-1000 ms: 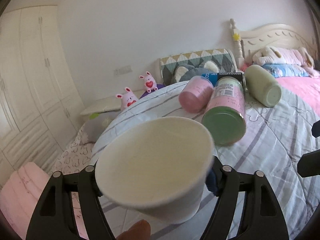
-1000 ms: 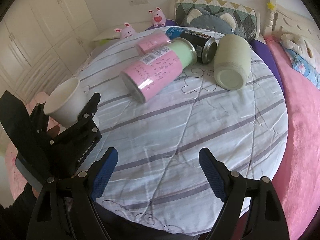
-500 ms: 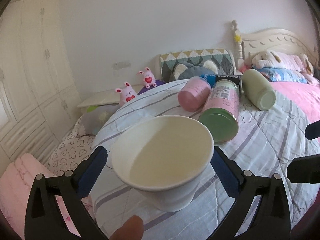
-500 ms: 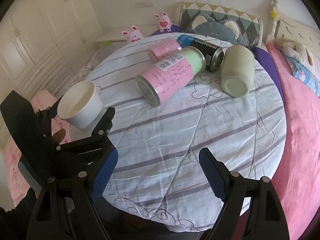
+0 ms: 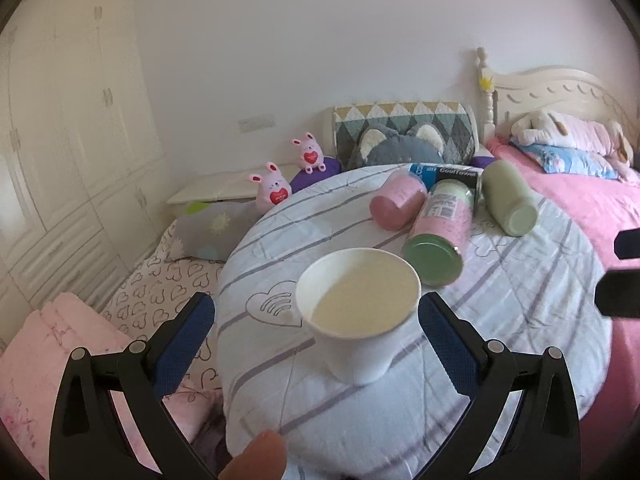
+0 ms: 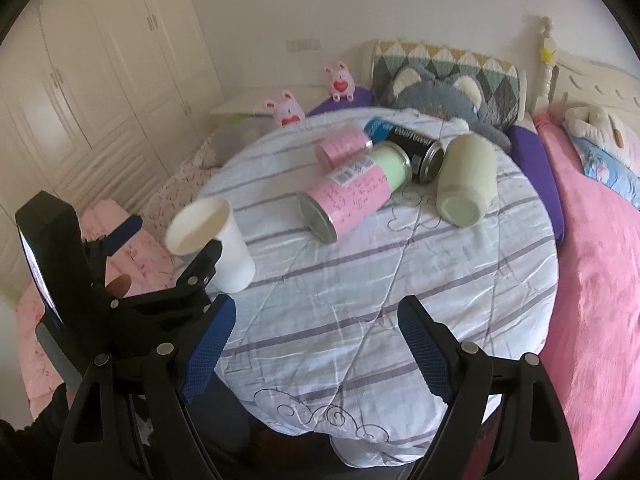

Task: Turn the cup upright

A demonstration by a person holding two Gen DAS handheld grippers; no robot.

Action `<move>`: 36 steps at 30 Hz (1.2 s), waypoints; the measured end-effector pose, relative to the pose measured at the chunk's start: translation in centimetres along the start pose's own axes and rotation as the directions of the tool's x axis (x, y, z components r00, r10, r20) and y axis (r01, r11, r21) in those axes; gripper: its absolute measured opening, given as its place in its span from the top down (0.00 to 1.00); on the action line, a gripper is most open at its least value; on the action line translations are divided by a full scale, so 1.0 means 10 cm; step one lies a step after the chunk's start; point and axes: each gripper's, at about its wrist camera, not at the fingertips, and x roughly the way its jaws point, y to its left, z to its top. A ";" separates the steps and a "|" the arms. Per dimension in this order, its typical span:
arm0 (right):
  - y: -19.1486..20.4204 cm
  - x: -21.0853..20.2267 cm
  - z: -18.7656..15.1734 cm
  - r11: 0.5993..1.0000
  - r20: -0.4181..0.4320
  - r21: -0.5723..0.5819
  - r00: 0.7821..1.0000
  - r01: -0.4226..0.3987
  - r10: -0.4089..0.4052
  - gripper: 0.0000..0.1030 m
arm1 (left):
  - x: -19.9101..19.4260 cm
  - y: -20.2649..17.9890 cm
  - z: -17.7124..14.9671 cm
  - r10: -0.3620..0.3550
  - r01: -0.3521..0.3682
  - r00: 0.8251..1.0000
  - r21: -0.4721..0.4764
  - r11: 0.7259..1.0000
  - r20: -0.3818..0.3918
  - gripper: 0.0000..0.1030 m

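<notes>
A white paper cup (image 5: 356,320) stands upright, mouth up, on the round table with the striped cloth (image 5: 520,320), near its left edge. My left gripper (image 5: 316,332) is open, its blue-padded fingers wide apart on either side of the cup, not touching it. In the right wrist view the cup (image 6: 216,240) stands at the table's left edge with the left gripper (image 6: 168,236) just behind it. My right gripper (image 6: 316,352) is open and empty above the front of the table (image 6: 360,300).
Several containers lie on their sides at the back of the table: a pink-labelled tin (image 6: 352,196), a small pink cup (image 6: 340,146), a black can (image 6: 412,150) and a pale green jar (image 6: 466,182). A pink bed (image 6: 600,260) lies right. Cushions and plush toys sit behind.
My left gripper opened and let go of the cup, which now stands on the table. The gripper drew back from it. The right gripper stayed open, shifting slightly.
</notes>
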 end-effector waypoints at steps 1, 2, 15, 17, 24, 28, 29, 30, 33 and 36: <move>-0.01 -0.06 -0.01 1.000 0.016 0.002 1.000 -0.001 0.001 0.18 | -0.09 0.01 0.01 -0.002 0.002 1.000 -0.007 1.000 -0.004 0.00; -0.01 -0.13 -0.02 1.000 0.033 0.006 0.999 -0.002 0.002 0.18 | -0.15 0.02 0.02 -0.004 0.004 1.000 -0.012 1.000 -0.009 0.00; 0.09 -0.82 -0.29 0.999 0.203 0.030 0.979 -0.017 0.011 0.18 | -1.03 0.21 0.12 0.000 -0.009 0.990 -0.067 0.998 -0.139 0.00; 0.12 -0.91 -0.33 0.999 0.222 0.032 0.975 -0.014 0.006 0.18 | -1.14 0.25 0.11 -0.005 -0.009 0.988 -0.086 0.996 -0.152 0.00; 0.28 -1.15 -0.47 1.000 0.281 0.024 0.960 -0.003 -0.004 0.18 | -1.51 0.36 -0.07 0.060 -0.089 0.977 -0.139 0.986 -0.204 0.00; 0.37 -1.29 -0.56 1.000 0.307 0.006 0.952 0.003 -0.005 0.18 | -1.72 0.35 -0.16 0.057 -0.091 0.976 -0.158 0.983 -0.210 0.00; 0.38 -1.31 -0.58 1.000 0.311 0.003 0.950 0.005 -0.006 0.18 | -1.77 0.33 -0.17 0.058 -0.090 0.977 -0.152 0.984 -0.205 0.00; 0.39 -1.35 -0.59 1.000 0.317 0.002 0.948 0.007 -0.007 0.18 | -1.81 0.31 -0.18 0.061 -0.091 0.978 -0.147 0.985 -0.199 0.00; 0.40 -1.45 -0.64 1.000 0.336 -0.001 0.942 0.013 -0.012 0.18 | -1.95 0.25 -0.16 0.054 -0.079 0.983 -0.138 0.987 -0.174 0.00; 0.39 -1.56 -0.69 1.000 0.359 0.004 0.933 0.017 -0.017 0.18 | -2.04 0.23 -0.13 0.053 -0.073 0.988 -0.134 0.988 -0.147 0.00</move>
